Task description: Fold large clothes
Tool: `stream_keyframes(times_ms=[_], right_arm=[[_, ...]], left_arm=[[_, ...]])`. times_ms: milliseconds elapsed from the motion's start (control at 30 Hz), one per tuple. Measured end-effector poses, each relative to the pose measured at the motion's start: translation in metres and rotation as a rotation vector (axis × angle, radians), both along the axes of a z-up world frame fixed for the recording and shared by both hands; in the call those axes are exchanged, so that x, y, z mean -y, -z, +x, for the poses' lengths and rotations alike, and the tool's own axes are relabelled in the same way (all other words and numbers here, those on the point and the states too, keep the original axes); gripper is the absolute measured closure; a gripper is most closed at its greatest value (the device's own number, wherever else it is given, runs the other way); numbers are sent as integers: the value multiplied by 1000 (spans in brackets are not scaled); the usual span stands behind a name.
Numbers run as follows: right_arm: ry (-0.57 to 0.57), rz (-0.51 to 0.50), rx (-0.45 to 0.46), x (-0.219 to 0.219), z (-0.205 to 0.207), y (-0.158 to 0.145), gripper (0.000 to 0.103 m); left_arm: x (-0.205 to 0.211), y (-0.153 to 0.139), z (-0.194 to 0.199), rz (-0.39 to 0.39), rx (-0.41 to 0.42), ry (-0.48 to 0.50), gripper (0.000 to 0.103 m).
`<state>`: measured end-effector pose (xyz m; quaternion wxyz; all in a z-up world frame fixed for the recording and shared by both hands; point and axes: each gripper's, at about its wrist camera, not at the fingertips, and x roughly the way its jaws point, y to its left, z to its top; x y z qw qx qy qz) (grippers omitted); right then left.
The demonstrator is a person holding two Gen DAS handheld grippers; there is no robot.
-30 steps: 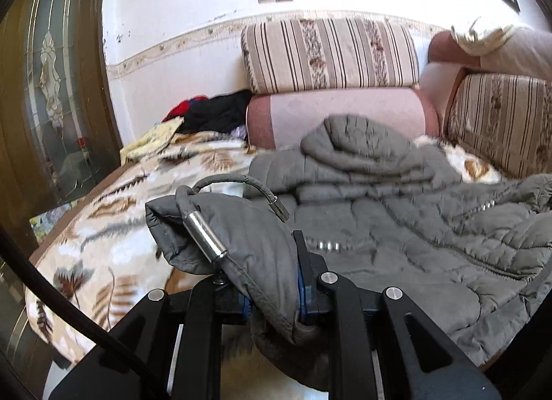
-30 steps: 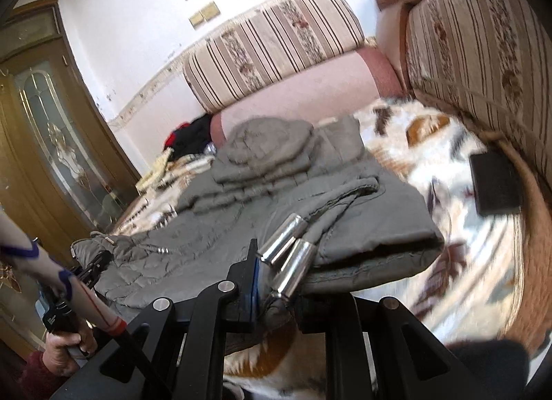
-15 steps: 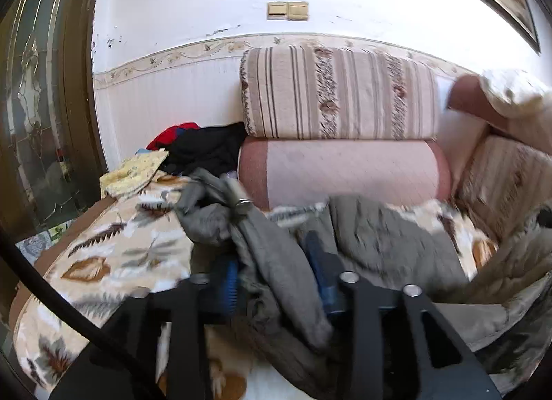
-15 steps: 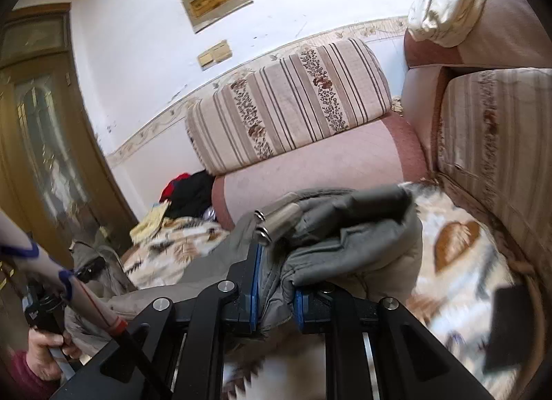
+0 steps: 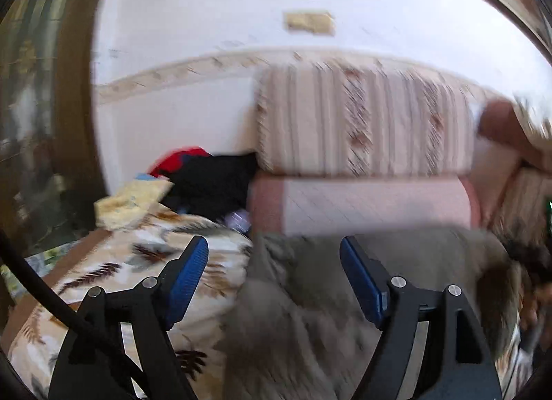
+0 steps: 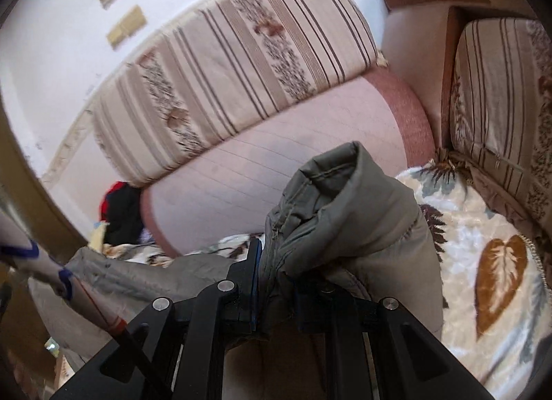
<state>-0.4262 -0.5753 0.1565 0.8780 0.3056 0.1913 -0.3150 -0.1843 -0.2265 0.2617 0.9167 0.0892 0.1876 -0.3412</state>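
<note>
A grey quilted jacket (image 5: 310, 313) lies folded over on the leaf-patterned blanket (image 5: 114, 262) of the sofa. My left gripper (image 5: 274, 258) is open and empty just above the jacket's near left part; the view is blurred. My right gripper (image 6: 276, 276) is shut on a bunched edge of the jacket (image 6: 345, 210) and holds it up in front of the pink bolster (image 6: 276, 172). More of the jacket (image 6: 120, 272) trails down to the left in the right wrist view.
Striped back cushions (image 5: 362, 117) and a pink bolster (image 5: 362, 203) stand behind. A heap of black, red and yellow clothes (image 5: 193, 182) lies at the back left. A wooden glass door (image 5: 38, 124) is at the left. A striped side cushion (image 6: 500, 107) is on the right.
Both grippers carried the jacket's hem up and toward the back cushions. The left gripper has opened and let go of its corner. The right gripper still grips its corner.
</note>
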Motion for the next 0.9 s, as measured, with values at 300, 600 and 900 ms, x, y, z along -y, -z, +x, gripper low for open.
stream_keyframes(times_ms=[300,600,900], right_arm=[[-2,63,38,27,0,27,57],[-252,-151,-163,-44,-2,52,56],[-220,-64,-344,-14,50,119,59]], left_arm=[[106,135,3,255,-125,119,25],[129,176,30,283,-197,65,25],[152,198,55,333,-270,25,18]])
